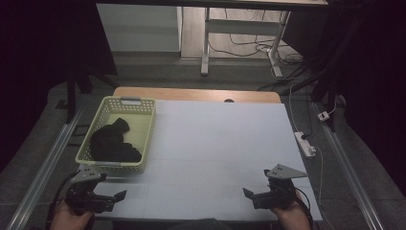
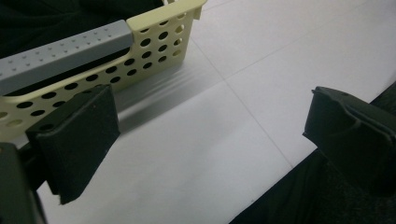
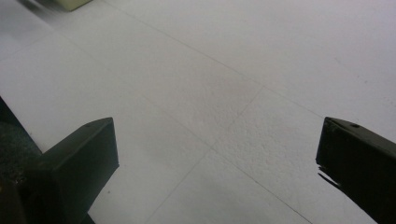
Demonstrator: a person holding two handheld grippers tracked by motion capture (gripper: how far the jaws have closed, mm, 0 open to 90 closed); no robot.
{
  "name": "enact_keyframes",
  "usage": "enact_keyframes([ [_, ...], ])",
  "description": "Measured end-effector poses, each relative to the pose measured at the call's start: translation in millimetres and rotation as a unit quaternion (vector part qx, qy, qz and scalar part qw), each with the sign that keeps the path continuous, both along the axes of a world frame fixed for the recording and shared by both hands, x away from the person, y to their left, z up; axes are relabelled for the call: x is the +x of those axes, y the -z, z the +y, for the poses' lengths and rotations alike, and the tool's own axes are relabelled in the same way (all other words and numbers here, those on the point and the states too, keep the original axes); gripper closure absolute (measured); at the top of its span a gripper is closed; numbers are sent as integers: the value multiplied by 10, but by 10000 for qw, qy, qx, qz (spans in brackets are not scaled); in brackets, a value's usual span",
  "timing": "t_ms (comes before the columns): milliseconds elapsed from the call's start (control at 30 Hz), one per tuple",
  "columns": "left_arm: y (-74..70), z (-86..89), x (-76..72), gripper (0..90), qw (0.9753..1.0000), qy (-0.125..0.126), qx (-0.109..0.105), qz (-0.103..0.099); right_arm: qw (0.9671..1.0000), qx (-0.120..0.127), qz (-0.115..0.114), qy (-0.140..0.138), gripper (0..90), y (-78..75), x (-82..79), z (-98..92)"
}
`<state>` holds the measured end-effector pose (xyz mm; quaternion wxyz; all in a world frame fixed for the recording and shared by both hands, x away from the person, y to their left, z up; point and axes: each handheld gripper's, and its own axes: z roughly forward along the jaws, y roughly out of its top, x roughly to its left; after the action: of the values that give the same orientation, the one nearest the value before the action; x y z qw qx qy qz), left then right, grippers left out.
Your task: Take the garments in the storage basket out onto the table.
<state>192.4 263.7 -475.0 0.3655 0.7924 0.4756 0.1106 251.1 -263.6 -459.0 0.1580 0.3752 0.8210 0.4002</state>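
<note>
Here, both grippers sit at the near edge of the table (image 1: pixel 215 143), and both are wide apart with nothing in them. The left gripper (image 1: pixel 98 201) is at the near left corner. The right gripper (image 1: pixel 268 194) is at the near right corner, over bare white table. Just past the left gripper stands a basket (image 1: pixel 143 127) on the left side of the table. A black cloth (image 1: pixel 112 141) lies bunched up inside it. It looks like the work has not begun: the cloth is untouched and must still be picked up. The cloth is near the left gripper, beyond the basket's near wall, and well apart from the right one.
</note>
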Motion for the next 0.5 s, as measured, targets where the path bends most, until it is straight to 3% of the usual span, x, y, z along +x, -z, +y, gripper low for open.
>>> enact_keyframes([
  [200, 12, 31, 23, 43, 9998, 8, -151, 130, 9989, 247, 258, 309, 0, -8, 54, -177],
  [333, 16, 16, 38, 45, 9998, 28, -91, 200, 9975, 470, 484, 217, 0, 6, 92, -215],
  [500, 17, 26, 42, 40, 9997, 5, -127, 222, 9984, 339, 440, 49, 0, 9, 75, -176],
])
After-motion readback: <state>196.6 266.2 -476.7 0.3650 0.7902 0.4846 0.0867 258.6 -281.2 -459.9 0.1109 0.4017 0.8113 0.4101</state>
